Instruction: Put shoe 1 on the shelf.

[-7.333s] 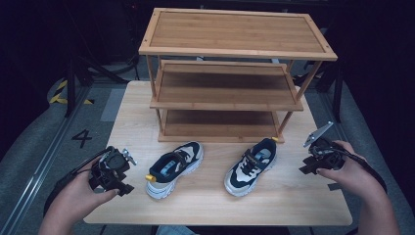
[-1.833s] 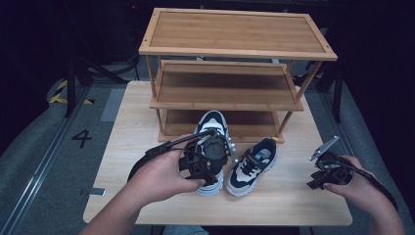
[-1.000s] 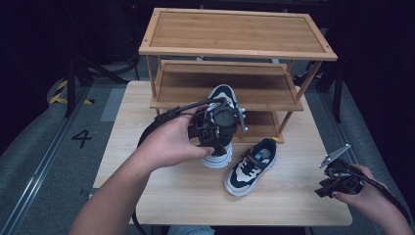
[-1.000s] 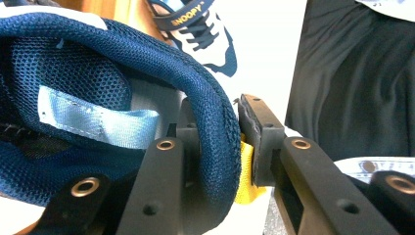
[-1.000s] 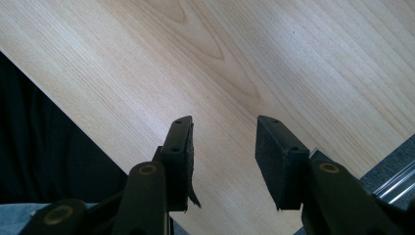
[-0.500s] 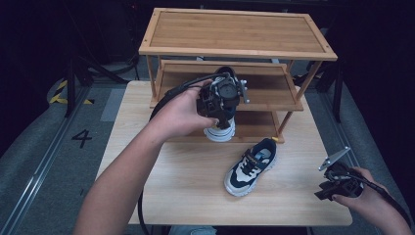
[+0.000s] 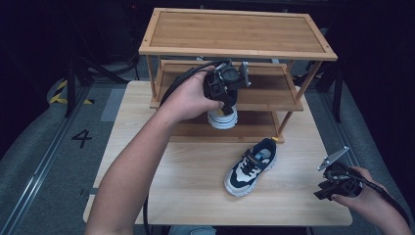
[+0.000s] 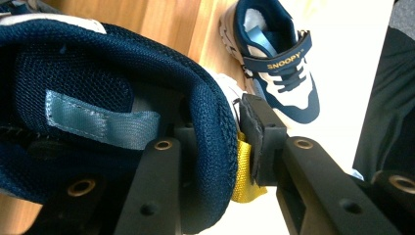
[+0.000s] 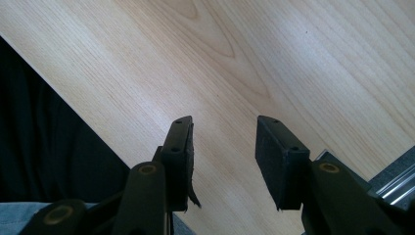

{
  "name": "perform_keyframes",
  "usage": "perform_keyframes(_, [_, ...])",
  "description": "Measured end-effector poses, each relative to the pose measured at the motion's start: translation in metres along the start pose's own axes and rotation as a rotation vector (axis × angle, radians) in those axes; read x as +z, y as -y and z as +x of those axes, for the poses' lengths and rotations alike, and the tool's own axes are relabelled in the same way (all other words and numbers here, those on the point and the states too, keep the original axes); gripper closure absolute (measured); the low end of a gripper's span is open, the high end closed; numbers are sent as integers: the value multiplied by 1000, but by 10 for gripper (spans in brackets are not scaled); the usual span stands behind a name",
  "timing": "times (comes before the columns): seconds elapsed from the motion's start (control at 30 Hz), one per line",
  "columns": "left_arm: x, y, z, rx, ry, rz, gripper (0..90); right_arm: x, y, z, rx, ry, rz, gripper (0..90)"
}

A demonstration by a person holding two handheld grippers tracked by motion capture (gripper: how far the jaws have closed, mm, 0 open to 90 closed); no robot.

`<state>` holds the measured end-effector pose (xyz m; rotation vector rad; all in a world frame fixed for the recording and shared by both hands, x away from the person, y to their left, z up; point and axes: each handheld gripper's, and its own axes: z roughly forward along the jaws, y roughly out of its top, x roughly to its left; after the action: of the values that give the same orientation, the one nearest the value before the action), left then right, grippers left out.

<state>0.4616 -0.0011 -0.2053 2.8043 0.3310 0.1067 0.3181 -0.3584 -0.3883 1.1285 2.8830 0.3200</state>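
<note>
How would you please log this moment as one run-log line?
left hand-held gripper: shut on heel of sneaker, lifted at rack | right hand-held gripper: open over table | second sneaker: on table

The hand [image 7: 188,100] and tongs [image 7: 226,88] hide most of the held shoe [image 7: 222,117].

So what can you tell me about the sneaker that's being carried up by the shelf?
The held sneaker is a child-size shoe with navy mesh padding around the collar, a grey-blue pull loop inside, a yellow heel tab and a white sole. The left gripper clamps its heel collar, one jaw inside the shoe and one outside. It hangs in front of the wooden rack, level with the middle shelf, clear of the table.
</note>
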Motion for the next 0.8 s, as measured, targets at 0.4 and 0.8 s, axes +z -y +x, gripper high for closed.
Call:
perform_keyframes(0.4, [-2, 0, 7, -2, -50, -52, 612, -3, -3, 2, -39, 9, -21, 583])
perform_keyframes(0.8, [-30, 12, -11, -16, -161, -183, 454, -3, -9, 3, -58, 16, -21, 572])
